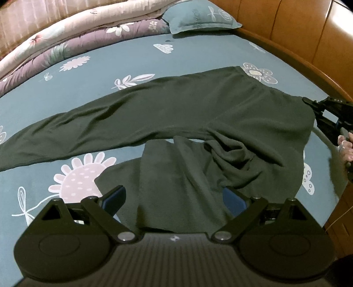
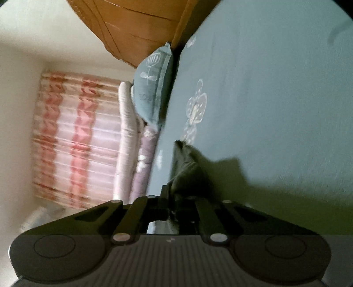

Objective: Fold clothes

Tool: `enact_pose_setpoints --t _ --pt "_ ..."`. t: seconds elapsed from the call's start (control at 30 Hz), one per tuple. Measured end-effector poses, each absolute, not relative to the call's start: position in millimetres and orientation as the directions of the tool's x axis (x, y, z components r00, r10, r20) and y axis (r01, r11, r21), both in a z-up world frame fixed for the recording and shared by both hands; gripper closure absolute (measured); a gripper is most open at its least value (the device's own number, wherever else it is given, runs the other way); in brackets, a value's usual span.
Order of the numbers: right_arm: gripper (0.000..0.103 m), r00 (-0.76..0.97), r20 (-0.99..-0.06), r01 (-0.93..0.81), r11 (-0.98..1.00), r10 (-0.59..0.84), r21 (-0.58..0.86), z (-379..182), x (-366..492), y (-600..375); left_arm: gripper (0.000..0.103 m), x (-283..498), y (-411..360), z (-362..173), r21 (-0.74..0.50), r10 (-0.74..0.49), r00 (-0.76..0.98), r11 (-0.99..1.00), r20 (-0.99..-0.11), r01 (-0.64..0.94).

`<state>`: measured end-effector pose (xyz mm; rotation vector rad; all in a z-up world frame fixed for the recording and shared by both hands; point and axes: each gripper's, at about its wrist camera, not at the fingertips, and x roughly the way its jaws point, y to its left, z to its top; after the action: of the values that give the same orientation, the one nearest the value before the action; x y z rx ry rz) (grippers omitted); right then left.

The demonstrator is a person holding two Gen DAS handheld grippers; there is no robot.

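Left wrist view gives me the dark green trousers [image 1: 176, 114] spread across the bed [image 1: 198, 53], one leg stretched out toward the left, the other folded back toward me in a rumpled flap. My left tongs [image 1: 174, 198] stand wide open, their blue pads on either side of that flap, gripping nothing. At the far right my right tongs [image 1: 308, 102] pinch the waist edge of the trousers, a hand [image 1: 346, 150] behind them. In the right wrist view (tilted sideways, somewhat blurred) those tongs [image 2: 174, 198] are closed on a bunch of the green cloth. A teal pillow [image 1: 198, 15] and a rolled floral quilt [image 1: 77, 42] lie at the bed's far side.
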<state>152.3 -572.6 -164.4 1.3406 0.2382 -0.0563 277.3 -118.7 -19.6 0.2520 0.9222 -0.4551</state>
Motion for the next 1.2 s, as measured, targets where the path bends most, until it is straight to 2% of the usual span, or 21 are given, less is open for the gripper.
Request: enact_pose_setpoints --t 0.2,0.37,0.47,0.63,0.77,0.87,0.93,1.0,1.2 --pt "0.098 0.942 -0.334 0.300 0.384 0.021 0.873 -140 128 -577 0.008 277 -115 -20 0.008 -0.272 0.521 0.882 -0.809 0.472" --pt "0.100 0.878 -0.474 0.440 0.514 -0.073 0.736 -125 113 -579 0.008 280 -117 -25 0.000 -0.268 0.516 0.887 -0.813 0.461" --pt "0.097 0.838 -0.528 0.504 0.571 -0.140 0.648 -116 104 -580 0.008 280 -118 -25 -0.009 -0.281 0.517 0.885 -0.809 0.466" --pt "0.091 0.878 -0.474 0.378 0.710 -0.072 0.594 -90 109 -559 0.008 281 -125 -24 -0.011 -0.288 0.522 0.883 -0.803 0.470" --pt "0.089 0.854 -0.518 0.273 0.802 0.052 0.531 -97 139 -526 0.008 281 -128 -24 -0.016 -0.290 0.525 0.885 -0.800 0.465" --pt "0.082 0.820 -0.554 0.181 0.856 0.140 0.484 -101 161 -502 0.008 277 -125 -26 -0.012 -0.276 0.526 0.893 -0.805 0.450" --pt "0.073 0.762 -0.627 0.170 0.884 0.162 0.435 -112 171 -492 0.008 273 -117 -28 -0.011 -0.253 0.523 0.907 -0.814 0.420" --pt "0.073 0.710 -0.685 0.164 0.907 0.164 0.387 -121 173 -486 0.008 269 -106 -31 -0.014 -0.231 0.523 0.923 -0.821 0.386" --pt "0.062 0.735 -0.632 0.046 0.911 0.247 0.409 -96 173 -480 0.008 266 -71 -37 -0.101 -0.228 0.524 0.960 -0.821 0.260"
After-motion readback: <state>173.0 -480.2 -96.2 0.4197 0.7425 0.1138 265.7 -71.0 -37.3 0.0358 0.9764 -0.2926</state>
